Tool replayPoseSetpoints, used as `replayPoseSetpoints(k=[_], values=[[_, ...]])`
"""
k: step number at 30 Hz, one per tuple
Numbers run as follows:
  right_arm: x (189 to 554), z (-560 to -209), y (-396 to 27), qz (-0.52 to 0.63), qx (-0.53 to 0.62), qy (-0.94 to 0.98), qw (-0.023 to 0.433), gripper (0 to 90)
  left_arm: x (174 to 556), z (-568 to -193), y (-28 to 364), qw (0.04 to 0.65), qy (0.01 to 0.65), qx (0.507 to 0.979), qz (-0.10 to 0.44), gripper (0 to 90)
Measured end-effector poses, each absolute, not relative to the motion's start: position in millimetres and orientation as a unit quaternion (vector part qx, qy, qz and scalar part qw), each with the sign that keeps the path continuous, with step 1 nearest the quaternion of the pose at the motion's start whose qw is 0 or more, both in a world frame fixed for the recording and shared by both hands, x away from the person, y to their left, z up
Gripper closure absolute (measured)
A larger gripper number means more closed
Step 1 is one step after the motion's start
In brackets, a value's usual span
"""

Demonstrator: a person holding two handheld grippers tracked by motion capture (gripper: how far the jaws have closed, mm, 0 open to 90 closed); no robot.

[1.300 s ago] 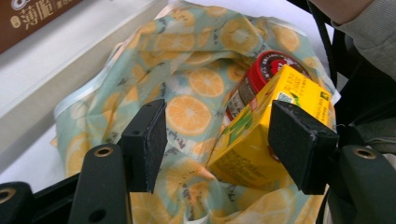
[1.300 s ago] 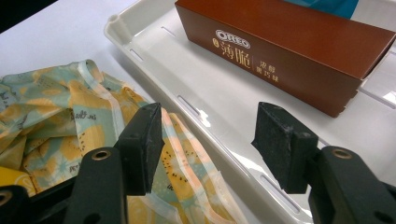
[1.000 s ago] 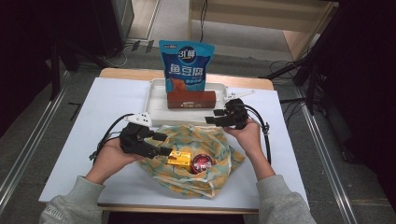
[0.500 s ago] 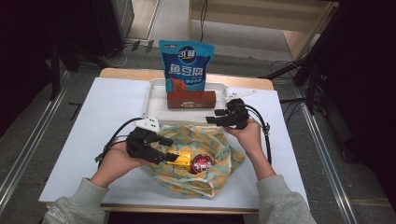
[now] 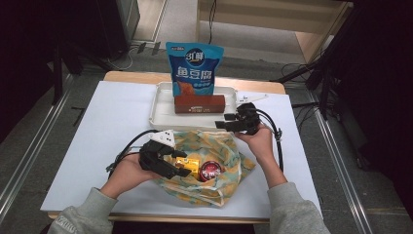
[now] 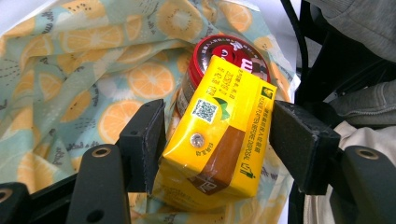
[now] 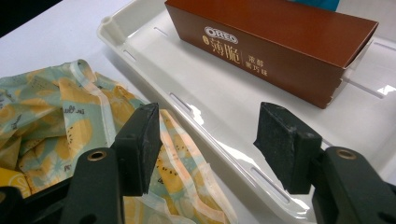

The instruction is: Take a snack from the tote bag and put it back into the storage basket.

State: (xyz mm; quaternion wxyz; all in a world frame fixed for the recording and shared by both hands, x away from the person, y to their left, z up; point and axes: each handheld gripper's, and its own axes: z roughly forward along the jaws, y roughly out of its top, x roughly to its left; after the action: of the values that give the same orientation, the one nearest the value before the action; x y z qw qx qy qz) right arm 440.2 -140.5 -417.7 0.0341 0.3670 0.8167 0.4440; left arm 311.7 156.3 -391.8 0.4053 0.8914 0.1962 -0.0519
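Left tool (image 5: 178,168), high view: it sits at the left edge of the open fruit-print bag (image 5: 214,183) on the worktop (image 5: 97,131), pointing right into the bag mouth. The yellow carton (image 5: 187,165) lies straight ahead of its tips, with a red-lidded can (image 5: 210,171) just beyond it on the right. Right tool (image 5: 229,122) hovers at the far edge of the bag, near the white tray (image 5: 163,105) that holds a brown box (image 5: 199,103) and a blue pouch (image 5: 194,70). It points left along the tray's near rim. The left hand is clearly the nearer one to the carton.

Left tool (image 6: 215,140), its own view: jaws apart, one each side of the carton (image 6: 219,140). The left pad looks to touch or nearly touch the carton's side; the right pad stands just off its edge. Not clamped, in my reading. The carton's long axis runs away from the camera, along the jaws and slightly tilted, so the narrow width lies across the gap: good for closing. Carton is yellow with a brown band, a QR code and a foil straw-hole dot, edges crisp. The can (image 6: 224,51) touches its far end; bag (image 6: 70,70) cloth lies beneath and around.

Right tool (image 7: 205,144), its own view: jaws wide apart, holding nothing, above the bag (image 7: 56,112) hem and tray (image 7: 187,84) rim. The box (image 7: 271,46) lies beyond, well clear.
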Motion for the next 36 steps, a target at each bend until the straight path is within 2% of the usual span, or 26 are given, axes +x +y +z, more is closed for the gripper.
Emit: replayPoseSetpoints(k=[13,26,36], values=[[441,-421,-137,0.443,0.364,0.819,0.032,40.4,315,-406,150,0.392,0.182,0.9,-0.052,37.2],[440,-422,-136,0.447,0.358,0.819,0.028,40.8,320,-407,153,0.396,0.183,0.898,-0.062,43.7],[440,-422,-136,0.447,0.359,0.819,0.03,40.8,323,-402,157,0.39,0.199,0.898,-0.047,49.1]])
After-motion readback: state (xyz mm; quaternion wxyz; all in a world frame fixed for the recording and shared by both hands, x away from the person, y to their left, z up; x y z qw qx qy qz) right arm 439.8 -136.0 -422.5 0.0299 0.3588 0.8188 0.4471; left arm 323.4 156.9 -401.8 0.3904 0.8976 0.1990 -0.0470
